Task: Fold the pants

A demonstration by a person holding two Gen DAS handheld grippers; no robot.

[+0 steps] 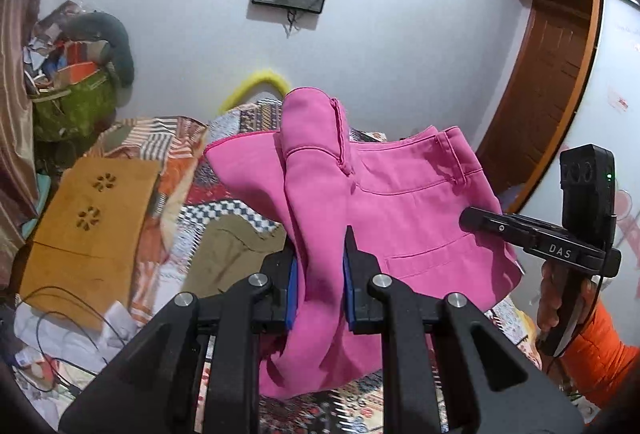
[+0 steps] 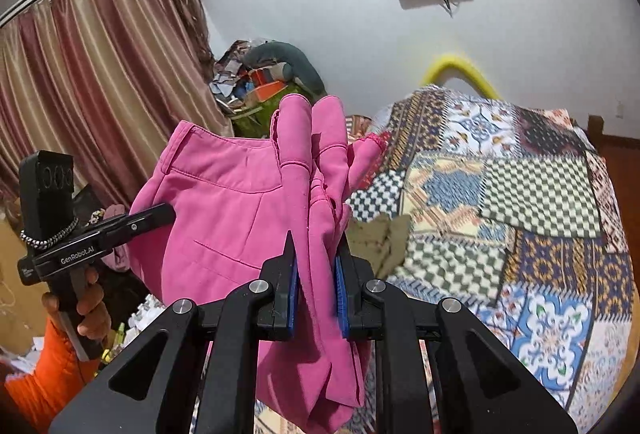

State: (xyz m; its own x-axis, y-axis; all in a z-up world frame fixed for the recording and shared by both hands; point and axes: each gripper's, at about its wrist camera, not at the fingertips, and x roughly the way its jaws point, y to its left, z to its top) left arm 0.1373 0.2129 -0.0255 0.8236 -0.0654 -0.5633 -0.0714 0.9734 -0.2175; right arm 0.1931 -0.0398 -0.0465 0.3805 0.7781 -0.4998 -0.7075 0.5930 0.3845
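Note:
The pink pants [image 1: 404, 193] hang bunched in the air above the bed, held up at two places along the waist. In the left wrist view my left gripper [image 1: 320, 246] is shut on a thick fold of the pink fabric between its blue pads. My right gripper [image 1: 466, 218] reaches into the cloth from the right, held by a hand with an orange sleeve [image 1: 600, 354]. In the right wrist view my right gripper [image 2: 316, 246] clamps another gathered fold of the pants [image 2: 224, 201], and the left gripper [image 2: 170, 211] enters the fabric from the left. Waistband and pocket seams face both cameras.
A patchwork bedspread [image 2: 520, 193] covers the bed below, with an olive garment [image 2: 380, 238] lying on it. A brown cardboard sheet [image 1: 92, 226], loose cables and papers sit at the left. A green bag of clutter [image 1: 72, 109], a curtain [image 2: 100, 73] and a wooden door [image 1: 552, 65] border the room.

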